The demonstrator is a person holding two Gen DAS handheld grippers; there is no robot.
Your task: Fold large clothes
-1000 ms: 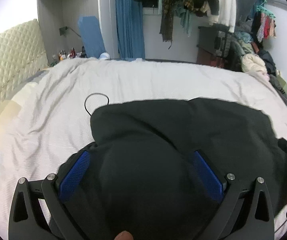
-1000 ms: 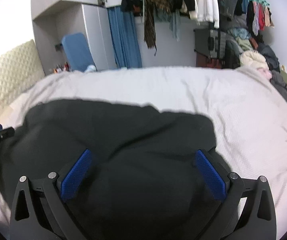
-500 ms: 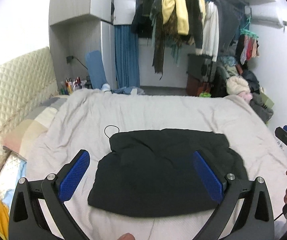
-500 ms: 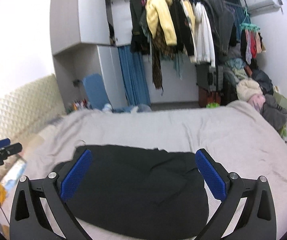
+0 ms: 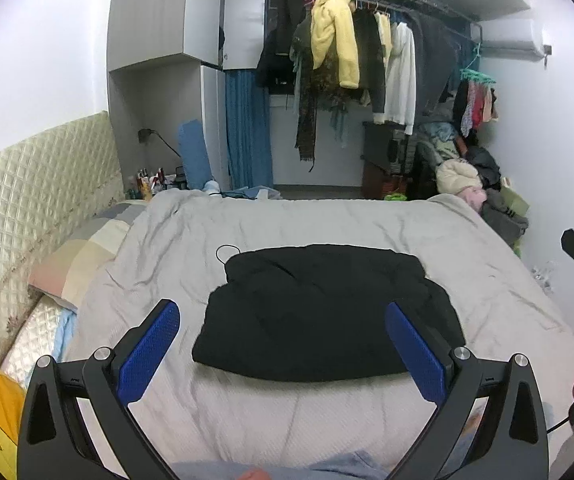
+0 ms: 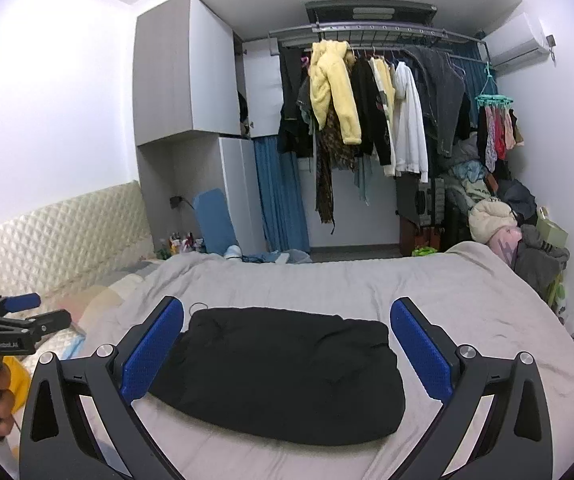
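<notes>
Folded black garment (image 5: pixel 323 312) lies long axis crosswise on the bed (image 5: pixel 327 224); your left claw (image 5: pixel 283 344) and right claw (image 6: pixel 285 348) gape, released. Only the left view shows its thin cord loop (image 5: pixel 227 252) clearly.

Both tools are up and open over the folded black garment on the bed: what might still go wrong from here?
1. The black garment lies as a lumpy bundle with uneven edges on the soft, wrinkled bedspread, so it may slump open.
2. A thin cord loop sticks out at its far left corner; the left tool or right tool might snag it.
</notes>
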